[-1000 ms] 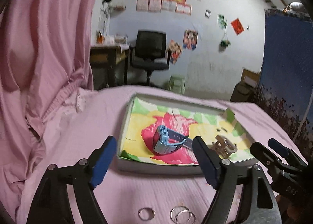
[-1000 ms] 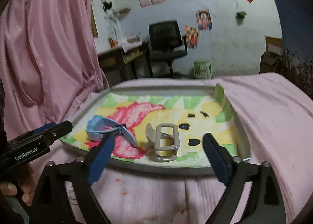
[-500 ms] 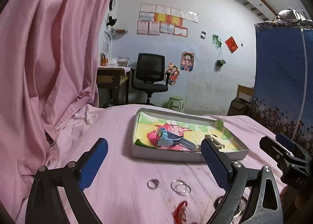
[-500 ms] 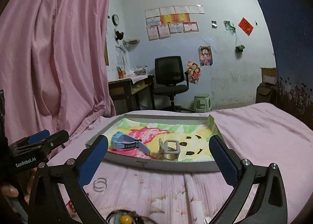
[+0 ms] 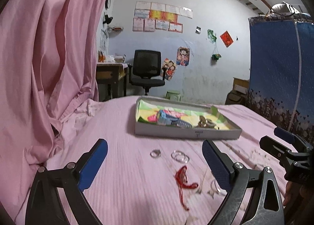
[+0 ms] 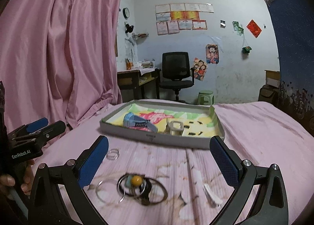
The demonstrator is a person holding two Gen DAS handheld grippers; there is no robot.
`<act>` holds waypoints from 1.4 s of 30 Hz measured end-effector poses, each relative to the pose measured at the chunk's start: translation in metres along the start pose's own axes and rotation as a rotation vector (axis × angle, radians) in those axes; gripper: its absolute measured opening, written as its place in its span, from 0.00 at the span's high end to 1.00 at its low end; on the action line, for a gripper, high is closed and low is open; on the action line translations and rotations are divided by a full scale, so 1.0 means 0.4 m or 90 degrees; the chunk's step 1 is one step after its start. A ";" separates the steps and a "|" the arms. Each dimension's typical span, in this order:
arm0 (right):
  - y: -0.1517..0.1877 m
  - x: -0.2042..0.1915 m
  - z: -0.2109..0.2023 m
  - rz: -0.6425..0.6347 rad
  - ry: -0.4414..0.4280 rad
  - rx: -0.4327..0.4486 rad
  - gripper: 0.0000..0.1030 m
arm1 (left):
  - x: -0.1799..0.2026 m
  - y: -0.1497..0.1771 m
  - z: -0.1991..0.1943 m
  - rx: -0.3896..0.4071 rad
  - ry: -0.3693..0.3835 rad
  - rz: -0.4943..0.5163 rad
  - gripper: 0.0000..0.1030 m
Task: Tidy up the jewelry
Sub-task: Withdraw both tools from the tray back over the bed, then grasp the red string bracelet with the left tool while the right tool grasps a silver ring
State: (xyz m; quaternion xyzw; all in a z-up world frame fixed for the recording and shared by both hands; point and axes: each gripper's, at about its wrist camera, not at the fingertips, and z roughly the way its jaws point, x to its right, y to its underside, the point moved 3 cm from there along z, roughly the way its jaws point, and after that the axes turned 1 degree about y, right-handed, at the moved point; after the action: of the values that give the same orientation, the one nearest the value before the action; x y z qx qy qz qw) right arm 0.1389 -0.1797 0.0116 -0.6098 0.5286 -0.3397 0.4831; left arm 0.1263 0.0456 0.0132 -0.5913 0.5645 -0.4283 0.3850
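A shallow grey tray (image 5: 188,133) (image 6: 153,137) with a colourful liner sits on the pink cloth. In it lie a blue watch (image 5: 166,119) (image 6: 137,122) and a beige hair clip (image 6: 175,127) (image 5: 206,123). My left gripper (image 5: 155,163) is open and empty, back from the tray, above a small ring (image 5: 155,153), two clear rings (image 5: 179,156) and a red string bracelet (image 5: 183,179). My right gripper (image 6: 159,163) is open and empty, above a tangle of dark rings with a yellow bead (image 6: 137,183) and a white clip (image 6: 211,195).
A pink curtain (image 5: 39,67) hangs at the left. A blue wardrobe (image 5: 278,71) stands at the right. A desk and office chair (image 6: 176,75) stand behind the table. The right gripper shows at the left wrist view's right edge (image 5: 284,146).
Both grippers have drawn back and down from the tray, both still open. The rings, red bracelet and ring tangle on the cloth have come into view.
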 end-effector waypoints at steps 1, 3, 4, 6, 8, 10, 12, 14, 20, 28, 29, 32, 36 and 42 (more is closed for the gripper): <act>0.007 -0.004 -0.006 -0.003 -0.004 -0.005 0.01 | -0.002 0.007 0.000 -0.006 0.002 -0.001 0.06; 0.018 -0.006 -0.008 -0.006 -0.013 -0.018 0.01 | -0.007 0.018 0.003 -0.023 0.008 -0.002 0.06; 0.021 -0.007 -0.007 -0.007 -0.016 -0.026 0.01 | -0.008 0.022 0.006 -0.031 0.010 -0.003 0.06; 0.032 -0.009 -0.005 -0.007 -0.023 -0.043 0.02 | -0.008 0.032 0.013 -0.050 0.022 -0.006 0.06; 0.046 -0.005 -0.003 -0.009 -0.027 -0.060 0.02 | -0.007 0.040 0.020 -0.069 0.031 -0.006 0.06; 0.058 -0.010 0.002 -0.013 -0.028 -0.075 0.06 | -0.006 0.048 0.030 -0.089 0.041 -0.007 0.06; 0.068 -0.011 0.009 -0.017 -0.033 -0.095 0.17 | -0.004 0.055 0.038 -0.103 0.050 -0.008 0.06; 0.075 -0.013 0.017 -0.019 -0.035 -0.110 0.24 | -0.002 0.060 0.044 -0.114 0.061 -0.008 0.09; 0.092 -0.015 0.046 -0.015 -0.058 -0.152 0.46 | 0.018 0.077 0.073 -0.164 0.099 0.001 0.30; 0.114 -0.048 0.073 -0.046 -0.086 -0.193 0.61 | 0.033 0.097 0.123 -0.240 0.139 -0.009 0.48; 0.117 -0.047 0.078 -0.044 -0.086 -0.200 0.61 | 0.037 0.098 0.128 -0.245 0.142 -0.007 0.49; 0.123 -0.036 0.098 -0.023 -0.090 -0.223 0.61 | 0.052 0.100 0.140 -0.258 0.148 -0.001 0.52; 0.138 -0.018 0.126 0.008 -0.108 -0.258 0.70 | 0.065 0.102 0.145 -0.265 0.149 0.007 0.55; 0.158 -0.017 0.147 0.025 -0.126 -0.283 0.83 | 0.064 0.102 0.151 -0.274 0.149 0.003 0.70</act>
State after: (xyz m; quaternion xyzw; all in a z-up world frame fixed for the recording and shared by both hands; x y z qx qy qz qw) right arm 0.1721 -0.1581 -0.0653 -0.7208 0.5522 -0.1440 0.3934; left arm 0.1691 0.0155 -0.0437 -0.6047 0.6850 -0.3626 0.1835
